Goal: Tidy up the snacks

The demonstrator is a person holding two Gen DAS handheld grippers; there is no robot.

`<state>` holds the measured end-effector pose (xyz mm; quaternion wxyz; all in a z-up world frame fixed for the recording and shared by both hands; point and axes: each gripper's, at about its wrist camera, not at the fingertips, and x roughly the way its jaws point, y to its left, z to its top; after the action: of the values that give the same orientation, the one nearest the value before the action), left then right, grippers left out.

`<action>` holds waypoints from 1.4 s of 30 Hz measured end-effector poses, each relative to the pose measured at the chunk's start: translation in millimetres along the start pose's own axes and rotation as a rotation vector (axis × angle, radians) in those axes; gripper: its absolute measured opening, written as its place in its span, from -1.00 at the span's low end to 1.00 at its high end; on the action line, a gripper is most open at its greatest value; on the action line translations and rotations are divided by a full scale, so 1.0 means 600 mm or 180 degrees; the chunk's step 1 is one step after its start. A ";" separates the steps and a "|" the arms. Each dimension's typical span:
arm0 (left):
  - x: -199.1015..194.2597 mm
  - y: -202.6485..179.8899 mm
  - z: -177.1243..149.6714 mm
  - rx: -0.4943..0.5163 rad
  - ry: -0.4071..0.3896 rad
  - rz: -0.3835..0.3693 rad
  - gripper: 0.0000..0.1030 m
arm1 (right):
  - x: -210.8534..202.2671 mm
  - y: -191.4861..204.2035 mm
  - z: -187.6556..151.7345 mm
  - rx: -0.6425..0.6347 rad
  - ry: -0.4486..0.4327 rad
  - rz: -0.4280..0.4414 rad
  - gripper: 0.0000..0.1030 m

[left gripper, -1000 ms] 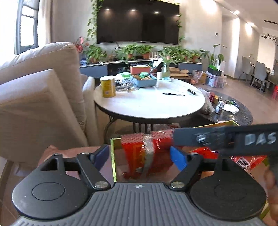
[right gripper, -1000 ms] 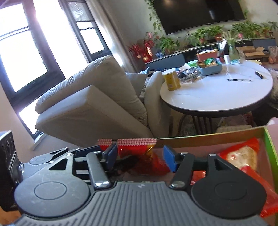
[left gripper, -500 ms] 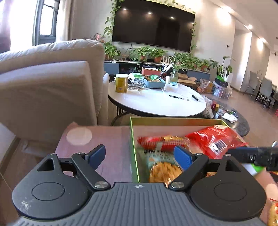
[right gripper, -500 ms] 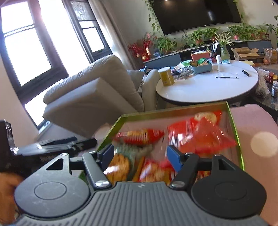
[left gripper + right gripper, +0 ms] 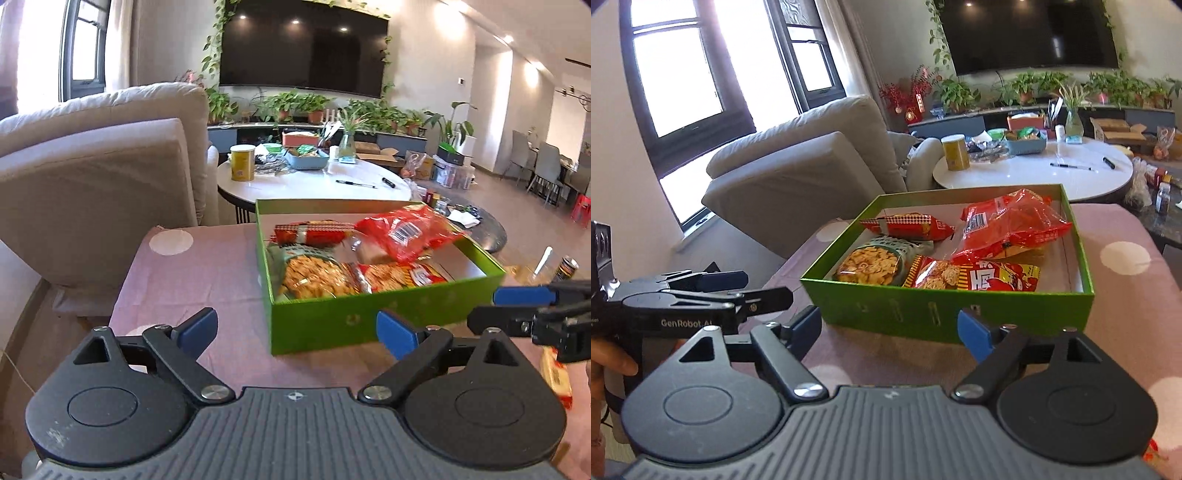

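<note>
Four snack packs in green box (image 5: 945, 314); left gripper (image 5: 295, 328), right gripper (image 5: 890, 328) jaws just opening, wide, empty. Approach next pack low, centred.

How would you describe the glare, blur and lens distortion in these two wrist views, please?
Left wrist view: sharp on the green box and its snacks, walls bowed by the fisheye, ceiling lights mirrored in the television. Right wrist view: windows blown out white, box evenly lit and crisp, frame edges curved and dark in the corners.
</note>
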<state>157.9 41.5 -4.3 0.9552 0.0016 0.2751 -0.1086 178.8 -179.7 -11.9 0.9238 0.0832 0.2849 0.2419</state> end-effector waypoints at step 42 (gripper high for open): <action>-0.012 -0.011 -0.151 0.0305 0.0661 -0.0085 0.42 | -0.066 -0.032 -0.093 0.0241 0.0187 -0.0406 0.36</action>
<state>103.1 42.1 -76.9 0.9189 0.0548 0.3671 -0.1337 126.3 -215.0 -44.1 0.9248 0.0925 0.3256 0.1739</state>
